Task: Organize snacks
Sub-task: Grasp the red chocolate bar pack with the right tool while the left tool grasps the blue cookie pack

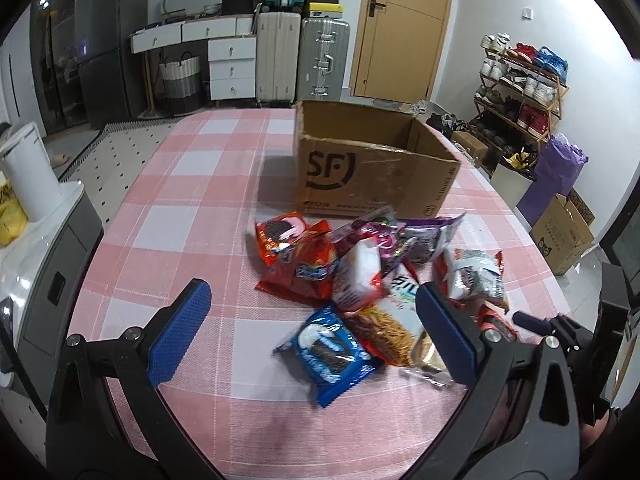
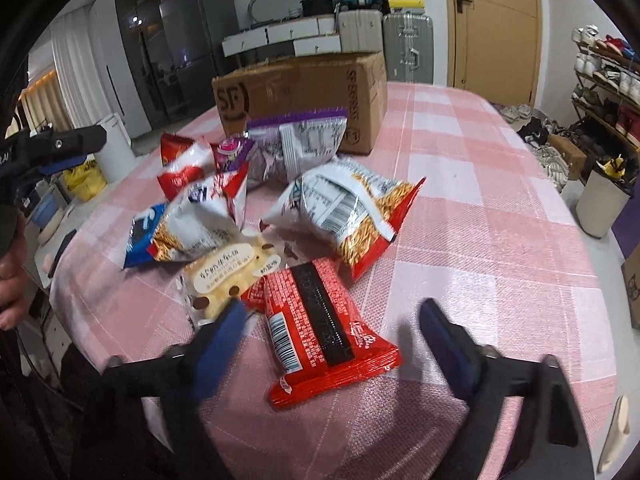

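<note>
A pile of snack packets lies on the pink checked tablecloth (image 1: 192, 240) in front of an open cardboard box (image 1: 372, 168) marked SF. My left gripper (image 1: 312, 312) is open and empty above a blue cookie packet (image 1: 330, 350), with a red chip bag (image 1: 300, 268) and a noodle snack bag (image 1: 390, 330) beyond. My right gripper (image 2: 332, 324) is open, its fingers on either side of a flat red packet (image 2: 320, 328) that lies on the cloth. A cream bread packet (image 2: 228, 276) lies just left of it. The box also shows in the right wrist view (image 2: 304, 92).
More bags lie behind: a noodle snack bag (image 2: 348, 212) and a purple-topped bag (image 2: 296, 140). The left gripper shows at the left edge of the right wrist view (image 2: 60, 144). Suitcases (image 1: 304, 60), drawers and a shoe rack (image 1: 520, 92) stand beyond the table.
</note>
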`<state>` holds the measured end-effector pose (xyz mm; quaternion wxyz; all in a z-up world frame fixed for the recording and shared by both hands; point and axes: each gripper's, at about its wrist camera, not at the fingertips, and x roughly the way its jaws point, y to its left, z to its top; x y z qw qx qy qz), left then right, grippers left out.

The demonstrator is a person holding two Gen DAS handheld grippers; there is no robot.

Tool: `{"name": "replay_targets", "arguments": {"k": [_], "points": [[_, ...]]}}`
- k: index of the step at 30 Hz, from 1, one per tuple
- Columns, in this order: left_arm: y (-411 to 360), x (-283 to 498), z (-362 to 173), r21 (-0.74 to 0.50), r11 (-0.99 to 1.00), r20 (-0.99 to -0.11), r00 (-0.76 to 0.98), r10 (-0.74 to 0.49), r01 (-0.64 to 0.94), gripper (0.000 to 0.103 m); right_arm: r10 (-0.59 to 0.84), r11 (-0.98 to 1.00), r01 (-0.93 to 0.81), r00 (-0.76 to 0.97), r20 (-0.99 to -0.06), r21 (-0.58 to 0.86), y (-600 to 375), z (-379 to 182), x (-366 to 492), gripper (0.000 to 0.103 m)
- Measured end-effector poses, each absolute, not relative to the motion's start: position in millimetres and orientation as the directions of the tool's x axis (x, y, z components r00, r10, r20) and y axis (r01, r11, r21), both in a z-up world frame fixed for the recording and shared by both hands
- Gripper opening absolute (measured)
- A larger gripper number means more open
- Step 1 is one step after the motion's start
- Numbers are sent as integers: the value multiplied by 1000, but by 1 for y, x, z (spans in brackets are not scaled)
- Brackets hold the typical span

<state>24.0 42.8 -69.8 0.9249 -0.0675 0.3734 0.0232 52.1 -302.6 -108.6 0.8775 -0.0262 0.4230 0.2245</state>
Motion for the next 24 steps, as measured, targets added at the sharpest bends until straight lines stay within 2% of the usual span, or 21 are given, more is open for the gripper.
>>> {"name": "replay_targets", "arguments": {"k": [1,3,5,11,24], "points": [[47,24,-71,-113,989,-696,718,-10,-96,102,379,893,-422,521,-765,155,-302,-113,55,68],[55,26,-77,-130,987,-701,713,-22,-97,102,383,889,-434,522,-762,149,-301,-114,54,62],[62,26,-82,-145,985,-706,708,-32,-99,102,398,880,-448,516,-759,157,-302,-114,55,44],[74,28,-97,-200,976,-739,668,-90,-89,102,426,873,-446,504,-751,196,-306,-115,55,43],[59,42,-137,-169,982,-815,571,-95,-78,102,436,874,-444,535,-724,199,-310,-103,43,43]]}}
